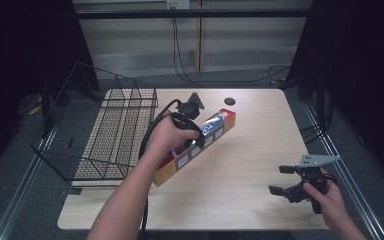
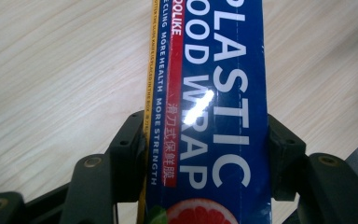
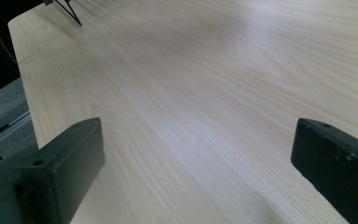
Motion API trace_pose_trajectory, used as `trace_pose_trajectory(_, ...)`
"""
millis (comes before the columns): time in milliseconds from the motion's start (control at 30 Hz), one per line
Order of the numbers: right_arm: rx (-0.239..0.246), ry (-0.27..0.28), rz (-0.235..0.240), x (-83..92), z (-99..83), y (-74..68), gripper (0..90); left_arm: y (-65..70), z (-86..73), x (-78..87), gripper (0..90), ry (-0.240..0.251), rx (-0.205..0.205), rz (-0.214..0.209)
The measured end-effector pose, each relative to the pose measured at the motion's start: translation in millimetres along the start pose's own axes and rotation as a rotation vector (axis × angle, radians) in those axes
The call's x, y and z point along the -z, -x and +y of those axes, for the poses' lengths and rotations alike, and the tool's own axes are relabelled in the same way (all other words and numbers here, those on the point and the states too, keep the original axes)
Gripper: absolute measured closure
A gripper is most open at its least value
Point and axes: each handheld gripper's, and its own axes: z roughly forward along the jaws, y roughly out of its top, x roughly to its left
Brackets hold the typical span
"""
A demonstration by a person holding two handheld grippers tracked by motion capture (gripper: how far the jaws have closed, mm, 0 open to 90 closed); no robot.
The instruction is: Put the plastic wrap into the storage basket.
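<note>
Plastic-wrap box (image 1: 195, 145), long blue-and-red cardboard carton, pinched in left tool (image 1: 192, 137) near mid-length, over the pale wooden counter (image 1: 250, 150).

Carton lies slantwise, far end toward 1 o'clock, near end toward 7 o'clock, just right of the black wire basket (image 1: 105, 135) at 9 o'clock. In the left gripper view both jaws press its long side faces (image 2: 214, 116). Judgement: light, stiff along its length, thin walls may dent; glossy print could slip, so a mid-length hold across the narrow width balances it best. Right tool (image 1: 282, 180) at 4 o'clock, jaws spread, pinching nothing, above bare counter.
</note>
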Motion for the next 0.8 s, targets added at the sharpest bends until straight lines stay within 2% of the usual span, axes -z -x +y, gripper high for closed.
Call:
trace_pose_trajectory(133,0.005,0.002,0.001,-0.4,-0.1,0.1,2.5,-4.6,-1.4,9.8,43.1,0.001,0.016,0.017)
trace_pose_trajectory(233,0.005,-0.002,0.008,-1.2,-0.3,-0.4,2.6,-7.7,-2.3,16.0,43.1,-0.004,0.023,0.001)
trace_pose_trajectory(433,0.001,0.001,0.002,-0.1,-0.2,-1.1,2.7,-11.2,-2.8,26.8,43.2,-0.011,0.038,0.016)
trace_pose_trajectory(533,0.001,0.005,0.004,0.5,-0.1,0.0,2.7,-13.9,-4.0,33.7,43.2,-0.002,0.06,0.018)
trace_pose_trajectory(800,0.002,0.003,0.008,-0.7,-0.1,-0.3,2.7,-22.4,-6.7,48.1,43.2,0.01,0.083,0.033)
